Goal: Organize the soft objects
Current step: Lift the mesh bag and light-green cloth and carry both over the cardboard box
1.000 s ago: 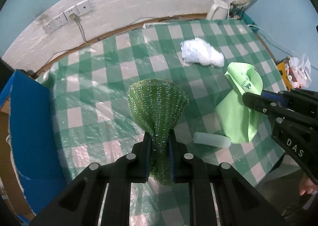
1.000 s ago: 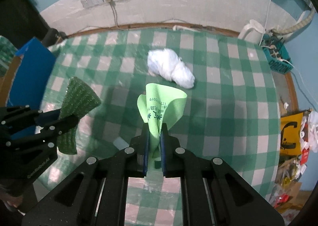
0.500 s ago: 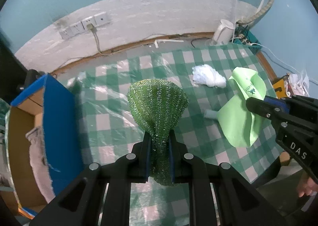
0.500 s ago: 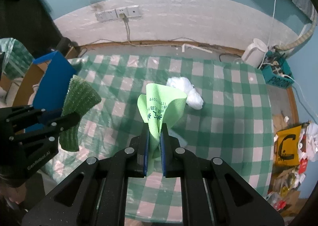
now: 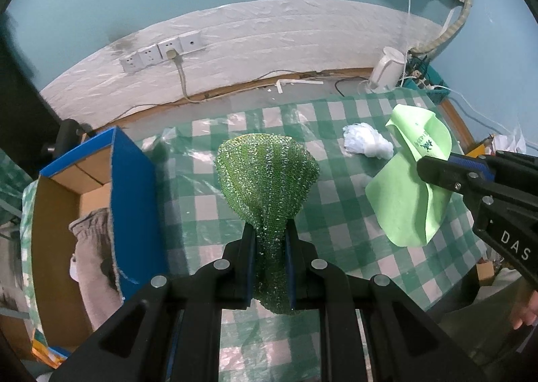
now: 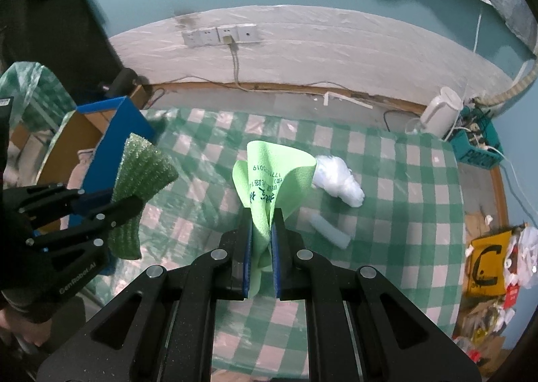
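Grippers both clamped: left gripper (image 5: 269, 249) pinches a sparkly dark-green mesh scouring cloth (image 5: 267, 177), right gripper (image 6: 261, 240) a thin light-green printed wipe (image 6: 272, 177), above the checked table (image 6: 403, 187); carry left, release inside the blue cardboard box (image 5: 131, 200).

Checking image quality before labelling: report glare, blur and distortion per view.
Left wrist view: fisheye bends the wall line; glare on the plastic-covered tablecloth; mesh scrubber sharp. Right wrist view: same bending, black corners; pale green cloth sharp, cluttered right edge soft.
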`<state>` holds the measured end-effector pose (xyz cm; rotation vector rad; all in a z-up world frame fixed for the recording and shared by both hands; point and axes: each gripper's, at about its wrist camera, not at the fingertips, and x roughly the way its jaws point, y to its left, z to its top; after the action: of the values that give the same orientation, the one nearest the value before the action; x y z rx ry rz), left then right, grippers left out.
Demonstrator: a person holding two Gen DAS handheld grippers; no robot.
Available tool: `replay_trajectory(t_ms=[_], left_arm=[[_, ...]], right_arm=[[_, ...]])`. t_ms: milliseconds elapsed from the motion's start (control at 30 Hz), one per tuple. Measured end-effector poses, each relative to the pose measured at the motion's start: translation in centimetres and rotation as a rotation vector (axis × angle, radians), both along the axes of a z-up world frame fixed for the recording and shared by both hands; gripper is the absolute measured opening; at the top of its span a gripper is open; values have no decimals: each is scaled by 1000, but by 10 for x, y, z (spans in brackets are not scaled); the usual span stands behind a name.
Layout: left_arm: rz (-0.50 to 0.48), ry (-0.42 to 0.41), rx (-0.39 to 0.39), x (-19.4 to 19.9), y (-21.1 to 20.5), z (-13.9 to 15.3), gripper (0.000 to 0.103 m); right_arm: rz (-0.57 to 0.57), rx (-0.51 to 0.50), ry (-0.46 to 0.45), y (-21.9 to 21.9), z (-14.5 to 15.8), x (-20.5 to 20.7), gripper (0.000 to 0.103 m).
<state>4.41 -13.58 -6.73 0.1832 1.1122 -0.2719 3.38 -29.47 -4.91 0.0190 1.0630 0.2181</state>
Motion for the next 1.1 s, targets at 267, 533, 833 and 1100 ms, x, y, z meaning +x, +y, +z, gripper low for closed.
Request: replay_trajectory(t_ms=[267, 533, 833, 1100], left_arm=[[54, -19, -9, -2, 31, 13, 15], [114, -59, -3, -7, 64, 26, 15], [191, -87, -9, -12, 110, 34, 15], [273, -102, 0, -16, 159, 34, 15]], right_arm=[[43, 7, -24, 27, 14, 4, 9], [97, 8, -41, 65, 26, 11, 9], [174, 12, -60, 118, 36, 19, 9], [261, 26, -79, 173, 47, 24, 9]])
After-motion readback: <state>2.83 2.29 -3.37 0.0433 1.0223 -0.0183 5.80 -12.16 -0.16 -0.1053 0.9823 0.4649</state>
